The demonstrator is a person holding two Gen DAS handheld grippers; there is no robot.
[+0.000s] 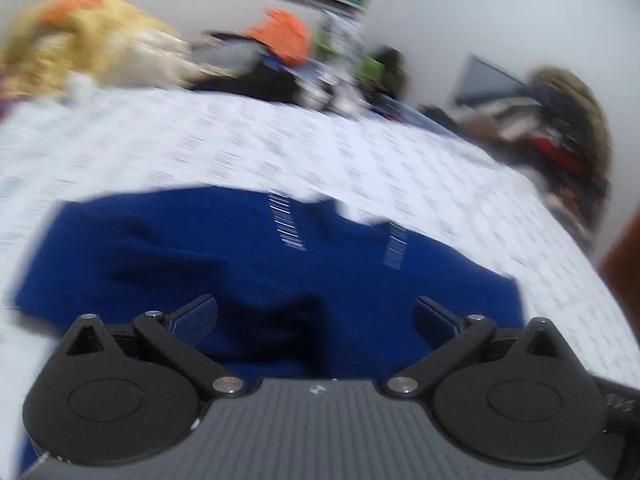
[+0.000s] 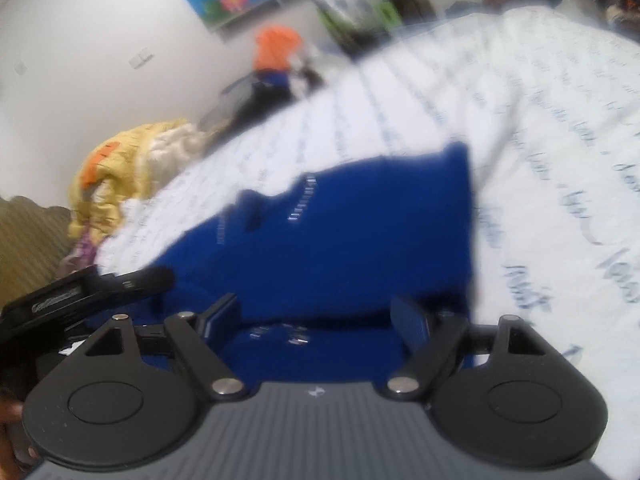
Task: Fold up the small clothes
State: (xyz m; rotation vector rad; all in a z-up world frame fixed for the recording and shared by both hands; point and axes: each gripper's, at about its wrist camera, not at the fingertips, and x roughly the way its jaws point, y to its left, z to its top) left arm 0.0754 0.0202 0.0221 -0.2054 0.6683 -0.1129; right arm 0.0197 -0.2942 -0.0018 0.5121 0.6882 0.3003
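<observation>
A dark blue small garment (image 1: pixel 224 256) lies spread on the white patterned bed sheet (image 1: pixel 200 144); it also shows in the right wrist view (image 2: pixel 360 240). My left gripper (image 1: pixel 316 312) is open just above the garment's near part, with nothing between its fingers. My right gripper (image 2: pixel 316 316) is open over the garment's near edge, fingers apart and empty. The left gripper's body (image 2: pixel 80 292) shows at the left of the right wrist view. Both views are blurred.
A yellow and cream cloth pile (image 1: pixel 88 40) lies at the far left of the bed; it also shows in the right wrist view (image 2: pixel 132 160). An orange item (image 1: pixel 284 36) and dark clothes sit behind. A heap of clothes (image 1: pixel 560 120) is at the right.
</observation>
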